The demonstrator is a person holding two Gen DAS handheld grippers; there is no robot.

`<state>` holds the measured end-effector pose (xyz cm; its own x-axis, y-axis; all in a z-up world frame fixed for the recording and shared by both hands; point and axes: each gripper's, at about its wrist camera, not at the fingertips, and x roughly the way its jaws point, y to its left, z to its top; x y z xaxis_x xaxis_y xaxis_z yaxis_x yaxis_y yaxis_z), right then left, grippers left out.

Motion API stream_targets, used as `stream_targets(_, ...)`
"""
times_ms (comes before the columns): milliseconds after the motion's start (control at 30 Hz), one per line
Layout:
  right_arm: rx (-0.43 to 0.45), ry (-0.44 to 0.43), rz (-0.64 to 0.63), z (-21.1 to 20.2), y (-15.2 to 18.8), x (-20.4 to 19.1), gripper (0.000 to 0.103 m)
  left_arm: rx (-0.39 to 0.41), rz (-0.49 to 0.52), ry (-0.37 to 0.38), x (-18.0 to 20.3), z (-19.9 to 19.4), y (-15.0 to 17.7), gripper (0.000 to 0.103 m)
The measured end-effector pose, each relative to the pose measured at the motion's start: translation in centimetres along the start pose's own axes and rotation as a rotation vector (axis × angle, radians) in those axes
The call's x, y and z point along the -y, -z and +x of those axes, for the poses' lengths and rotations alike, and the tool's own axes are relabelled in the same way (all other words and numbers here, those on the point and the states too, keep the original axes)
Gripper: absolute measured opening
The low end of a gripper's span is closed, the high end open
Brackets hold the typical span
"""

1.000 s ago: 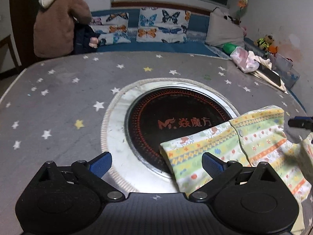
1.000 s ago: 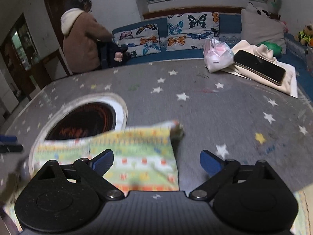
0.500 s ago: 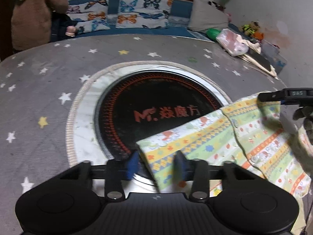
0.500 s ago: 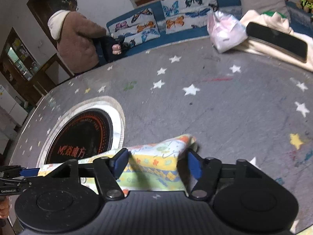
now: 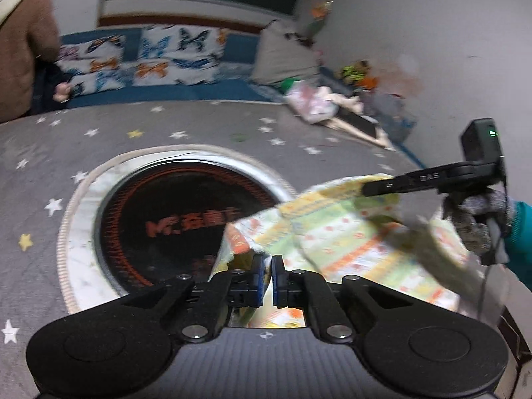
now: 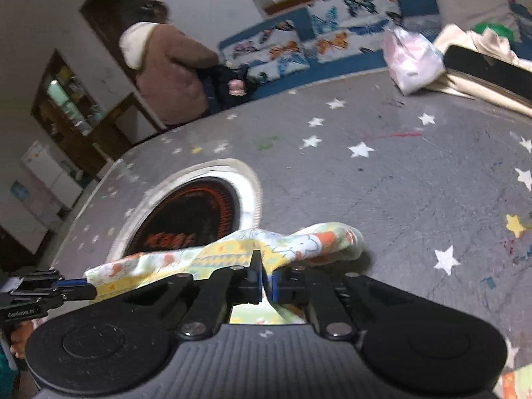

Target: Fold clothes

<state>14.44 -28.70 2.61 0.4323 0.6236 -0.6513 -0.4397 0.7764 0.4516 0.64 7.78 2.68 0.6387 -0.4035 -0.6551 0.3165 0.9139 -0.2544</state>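
Left gripper (image 5: 268,267): its fingers are closed tight on one corner of the patterned garment (image 5: 349,232), the blue pads almost meeting with cloth pinched between them.
Right gripper (image 6: 265,274): its fingers are likewise clamped on the opposite corner of the same garment, a fold of fabric bunched up just above the pads.
Patterned garment: a yellow, green and orange printed piece is held stretched between the two grippers, lifted at both gripped corners, above the near part of the desk (image 6: 415,183); its left end hangs over the near rim of the round burner (image 5: 166,219).
Round burner: a dark disc with red lettering is set in a pale ring near the middle of the desk.
Desk: it is covered by a grey cloth printed with stars.
Far right corner: a plastic bag (image 6: 412,63) and a dark phone (image 6: 488,69) on beige cloth are seen there.
Background: a person in a brown jacket (image 6: 169,76) is seen past the far edge, beside butterfly cushions (image 5: 173,56).
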Motion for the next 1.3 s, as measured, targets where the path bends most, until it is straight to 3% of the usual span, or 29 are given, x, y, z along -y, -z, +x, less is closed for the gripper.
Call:
stream_targets(200,-0.016,-0.041,-0.132,-3.4,3.1,-1.7,0.004,-0.058,0.114,0.060,2.2,-1.0,2.7,0.005)
stream_targets(400,-0.125,-0.039,-0.302,-4.1,7.4,-3.0,0.004,-0.167,0.218,0.050,3.1,0.0,5.7,0.007)
stream_targets(533,-0.147,-0.022,-0.341,-4.4,8.2,-3.5,0.004,-0.112,0.157,0.026,1.8,-1.1,5.1,0.010)
stream_targets(633,-0.139,-0.012,-0.338,-4.4,7.9,-3.5,0.004,-0.019,0.076,-0.032,0.2,-2.0,3.1,0.023)
stream_targets(700,-0.126,0.002,-0.325,-4.3,7.3,-3.4,0.009,0.024,0.043,-0.079,-0.5,-1.7,1.6,0.047)
stream_targets(733,-0.119,0.008,-0.321,-4.2,7.0,-3.4,0.010,0.041,0.039,-0.107,-0.7,-1.5,1.0,0.050)
stream_targets(767,-0.108,0.016,-0.320,-4.2,6.6,-3.4,0.012,0.054,0.043,-0.137,-0.8,-1.1,0.5,0.056)
stream_targets(800,-0.098,0.023,-0.319,-4.2,6.3,-3.4,0.024,0.061,0.037,-0.160,-1.1,-0.7,0.0,0.061)
stream_targets(867,-0.077,0.038,-0.318,-4.1,5.6,-3.4,0.043,0.063,0.017,-0.181,-1.8,0.5,-0.9,0.068)
stream_targets(967,-0.051,0.049,-0.305,-3.9,4.5,-3.3,0.047,0.049,0.008,-0.161,-2.5,2.4,-2.0,0.071)
stream_targets(1000,-0.044,0.052,-0.300,-3.7,4.1,-3.2,0.052,0.044,0.022,-0.154,-2.5,3.1,-2.3,0.077)
stream_targets(1067,-0.037,0.062,-0.294,-3.1,3.3,-3.0,0.053,0.030,0.081,-0.171,-1.8,4.5,-2.7,0.083)
stream_targets(1133,-0.034,0.071,-0.284,-2.4,2.4,-2.6,0.053,0.010,0.127,-0.189,-1.1,5.9,-3.0,0.083)
stream_targets(1300,-0.042,0.078,-0.248,-0.4,0.5,-1.4,0.053,-0.037,0.118,-0.151,-1.2,8.7,-3.7,0.083)
